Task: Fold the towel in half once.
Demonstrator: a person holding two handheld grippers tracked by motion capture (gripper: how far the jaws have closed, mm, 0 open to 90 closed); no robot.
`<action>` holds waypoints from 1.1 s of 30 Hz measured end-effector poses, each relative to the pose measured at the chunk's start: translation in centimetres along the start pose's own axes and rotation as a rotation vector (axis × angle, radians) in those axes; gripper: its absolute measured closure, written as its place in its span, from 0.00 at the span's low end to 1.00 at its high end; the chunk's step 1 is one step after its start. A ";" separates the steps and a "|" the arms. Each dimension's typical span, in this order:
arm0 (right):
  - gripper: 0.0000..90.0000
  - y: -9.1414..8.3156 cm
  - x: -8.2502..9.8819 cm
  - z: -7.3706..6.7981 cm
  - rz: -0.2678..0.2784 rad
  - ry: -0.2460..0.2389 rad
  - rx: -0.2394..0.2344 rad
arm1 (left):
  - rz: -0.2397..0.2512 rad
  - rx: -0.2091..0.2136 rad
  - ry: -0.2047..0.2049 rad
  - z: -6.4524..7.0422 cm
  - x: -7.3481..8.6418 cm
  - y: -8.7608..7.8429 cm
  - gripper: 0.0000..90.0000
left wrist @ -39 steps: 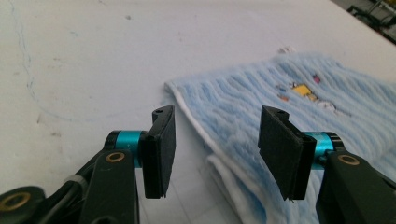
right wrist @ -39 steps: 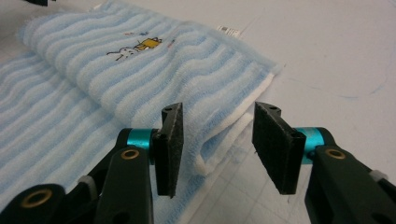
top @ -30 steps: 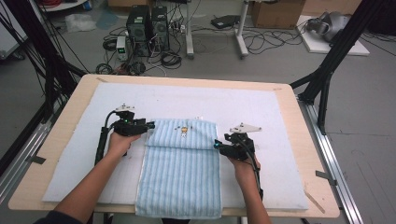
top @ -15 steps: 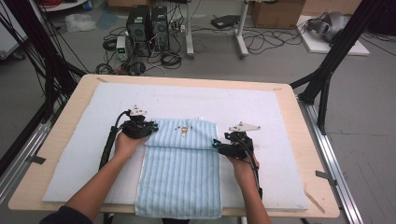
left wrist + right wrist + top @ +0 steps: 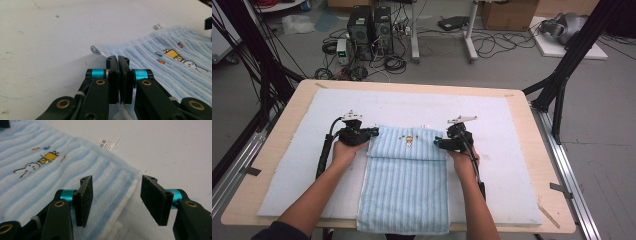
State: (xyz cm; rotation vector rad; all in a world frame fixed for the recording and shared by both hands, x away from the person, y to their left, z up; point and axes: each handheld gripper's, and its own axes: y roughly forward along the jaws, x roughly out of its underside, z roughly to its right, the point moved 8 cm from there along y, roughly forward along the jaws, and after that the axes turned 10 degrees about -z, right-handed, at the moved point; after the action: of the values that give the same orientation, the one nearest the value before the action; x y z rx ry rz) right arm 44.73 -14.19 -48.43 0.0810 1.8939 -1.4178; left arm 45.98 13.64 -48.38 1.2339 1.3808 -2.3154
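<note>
A white foam mat (image 5: 522,165) is covering the wooden tabletop (image 5: 277,150), and computer towers (image 5: 369,25) and cables are lying on the floor beyond it; nothing is standing between the tools and the cloth. A blue striped towel (image 5: 407,195) is lying on the mat, its far end folded back, a small rabbit embroidery (image 5: 37,161) and a white label (image 5: 106,144) showing near that edge. The left tool (image 5: 119,65) has just been closing; its jaws are now pressing together on the towel's far left corner. The right tool (image 5: 115,195) is holding its jaws apart, straddling the towel's right edge without pressing it.
</note>
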 end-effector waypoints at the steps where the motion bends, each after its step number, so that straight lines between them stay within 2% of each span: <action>1: 0.50 0.4 -0.2 0.0 -0.010 -0.004 0.000 | 0.001 0.002 -0.001 0.0 0.0 0.0 0.97; 6: 0.53 2.1 -0.5 0.5 -0.061 -0.007 0.038 | 0.021 0.020 -0.012 0.0 -0.3 -0.3 0.97; 8: 0.66 2.1 -0.5 0.7 -0.056 -0.020 0.057 | 0.030 0.027 -0.013 0.1 -0.3 -0.4 0.97; 9: 0.82 2.0 -0.5 0.6 -0.058 -0.032 0.034 | 0.031 0.033 -0.009 0.1 -0.4 -0.5 0.97; 11: 0.95 1.9 -0.5 0.4 -0.060 -0.088 0.037 | 0.044 0.045 -0.014 0.2 -0.6 -0.9 0.97; 12: 0.95 1.7 -0.6 0.4 -0.061 -0.098 0.052 | 0.058 0.052 -0.013 0.3 -0.8 -1.3 0.97; 15: 0.95 0.5 -1.2 0.2 0.019 -0.074 0.018 | 0.086 0.070 -0.005 0.6 -1.2 -2.1 0.97; 19: 0.96 -1.1 -1.5 -0.1 0.063 -0.080 0.003 | 0.118 0.101 -0.004 1.2 -1.6 -3.2 0.97; 23: 0.96 -3.1 -1.4 -0.6 0.123 -0.086 -0.014 | 0.136 0.116 0.023 2.0 -1.5 -4.4 0.97; 27: 0.96 -4.6 -0.5 -1.5 0.147 -0.095 -0.056 | 0.153 0.146 0.032 3.1 -1.0 -5.8 0.96; 29: 0.96 -5.4 0.0 -2.1 0.164 -0.108 -0.066 | 0.157 0.148 0.047 3.6 -0.4 -6.6 0.96; 33: 0.96 -6.9 1.4 -3.4 0.181 -0.121 -0.088 | 0.136 0.164 0.049 4.6 1.9 -7.4 0.96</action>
State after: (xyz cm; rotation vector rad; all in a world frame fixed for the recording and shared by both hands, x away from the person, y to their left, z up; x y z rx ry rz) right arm 38.75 -14.48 -43.41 0.1188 1.7982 -1.1907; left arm 38.32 14.55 -43.96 1.3922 1.1015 -2.3566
